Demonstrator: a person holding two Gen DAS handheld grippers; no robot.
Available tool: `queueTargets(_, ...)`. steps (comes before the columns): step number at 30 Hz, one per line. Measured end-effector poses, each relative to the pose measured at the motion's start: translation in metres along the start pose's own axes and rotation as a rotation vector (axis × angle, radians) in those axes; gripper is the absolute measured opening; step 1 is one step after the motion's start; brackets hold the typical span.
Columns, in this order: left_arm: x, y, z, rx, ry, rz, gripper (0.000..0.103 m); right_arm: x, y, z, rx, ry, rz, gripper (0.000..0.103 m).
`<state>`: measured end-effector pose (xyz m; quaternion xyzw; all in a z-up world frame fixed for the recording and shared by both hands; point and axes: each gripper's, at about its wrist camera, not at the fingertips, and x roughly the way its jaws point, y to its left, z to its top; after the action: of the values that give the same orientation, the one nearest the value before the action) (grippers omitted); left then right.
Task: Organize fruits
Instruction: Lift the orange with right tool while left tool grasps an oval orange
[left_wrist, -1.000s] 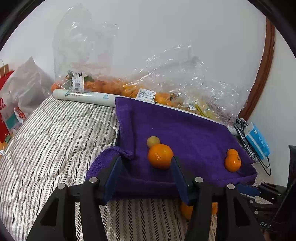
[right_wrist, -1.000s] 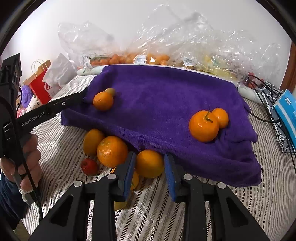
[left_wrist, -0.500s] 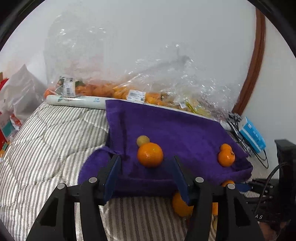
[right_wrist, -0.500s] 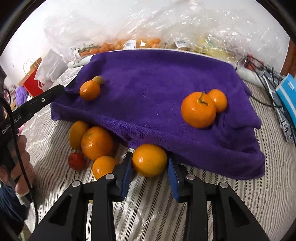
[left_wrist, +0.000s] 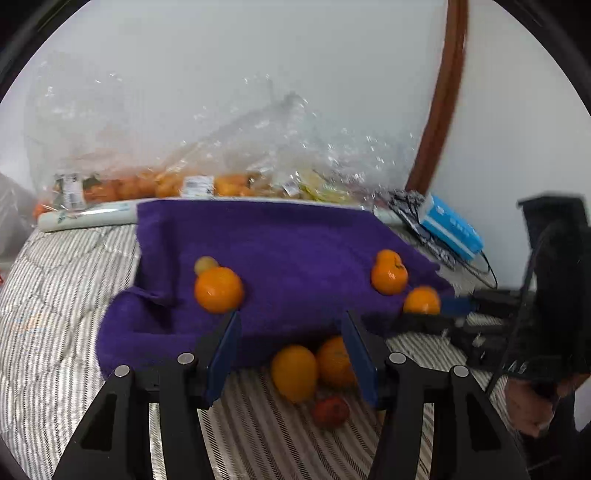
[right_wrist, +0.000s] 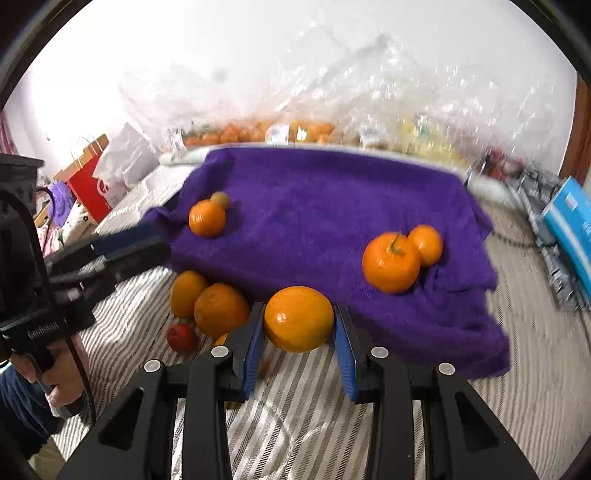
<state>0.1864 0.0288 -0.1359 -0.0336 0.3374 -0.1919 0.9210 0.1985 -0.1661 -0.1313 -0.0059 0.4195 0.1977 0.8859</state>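
R gripper (right_wrist: 298, 332): jaws closed on an orange (right_wrist: 298, 319), pads pressed to both its sides, held just above the striped bed (right_wrist: 295, 413) at the near edge of the purple towel (right_wrist: 332, 206).

L gripper (left_wrist: 290, 354): jaws part open, nothing between the pads; loose fruit shows through the gap. In R view its body carries white lettering, blurred, looks like "GenRobot" but can't confirm. A hand (right_wrist: 55, 384) grips its handle.

Loose pile on the bed just in front of the towel edge: two oranges touching side by side (right_wrist: 221, 310) and (right_wrist: 187, 293), a small red fruit (right_wrist: 181, 338) touching the nearer one, plus a bit of another orange fruit mostly hidden behind the R jaw.

On the towel, L side: mid-size orange (right_wrist: 207, 218) w/ a small yellowish fruit (right_wrist: 221, 199) touching it behind. R side: big stemmed orange (right_wrist: 390, 262) touching a smaller one (right_wrist: 426, 245).

Far edge of the towel: white roll (left_wrist: 86, 219), print unreadable. Behind it, along the wall, clear plastic bags (left_wrist: 207, 147) of orange and yellow fruit w/ white price stickers (left_wrist: 198, 185), text too blurred to read.

Far R: blue box (left_wrist: 450, 227) w/ white marks, unreadable, lying on cables (left_wrist: 410, 206). Far L in R view: red paper bag (right_wrist: 92, 181) w/ white lettering, cut off, and a white plastic bag (right_wrist: 127, 158).
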Motion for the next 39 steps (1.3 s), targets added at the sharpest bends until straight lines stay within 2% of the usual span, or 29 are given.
queueTargets(2, 0.007, 0.000, -0.003, 0.006, 0.035, -0.009, 0.049, -0.007, 0.000, 0.001, -0.001, -0.031, 0.000, 0.036)
queueTargets(3, 0.010, 0.000, -0.003, 0.006, 0.057, -0.007, 0.043, -0.010, -0.003, 0.002, 0.013, -0.048, 0.008, 0.036)
queueTargets(8, 0.012, -0.002, -0.005, 0.026, 0.068, 0.008, 0.041, -0.012, -0.016, 0.007, 0.080, -0.074, -0.006, 0.036)
queueTargets(10, 0.015, 0.000, -0.005, 0.014, 0.095, -0.017, 0.030, -0.011, -0.021, 0.008, 0.108, -0.073, -0.007, 0.036)
queueTargets(12, 0.020, 0.004, -0.006, -0.008, 0.140, -0.042, 0.027, -0.011, -0.025, 0.008, 0.125, -0.076, -0.013, 0.036)
queueTargets(15, 0.027, 0.009, -0.007, -0.026, 0.182, -0.049, 0.027, -0.010, -0.028, 0.007, 0.138, -0.077, -0.019, 0.036)
queueTargets(18, 0.028, 0.008, -0.007, -0.022, 0.190, -0.049, 0.028, -0.009, -0.027, 0.006, 0.139, -0.075, -0.016, 0.036)
queueTargets(25, 0.031, 0.000, -0.010, 0.030, 0.214, -0.020, 0.031, -0.009, -0.022, 0.007, 0.120, -0.084, -0.039, 0.036)
queueTargets(30, 0.042, 0.004, -0.013, 0.011, 0.266, 0.002, 0.032, -0.008, -0.022, 0.007, 0.119, -0.081, -0.041, 0.036)
queueTargets(34, 0.040, -0.002, -0.016, 0.046, 0.248, 0.038, 0.031, -0.007, -0.020, 0.006, 0.111, -0.080, -0.044, 0.036)
queueTargets(39, 0.026, 0.003, -0.011, 0.026, 0.193, -0.012, 0.031, -0.011, -0.021, 0.006, 0.114, -0.104, -0.041, 0.036)
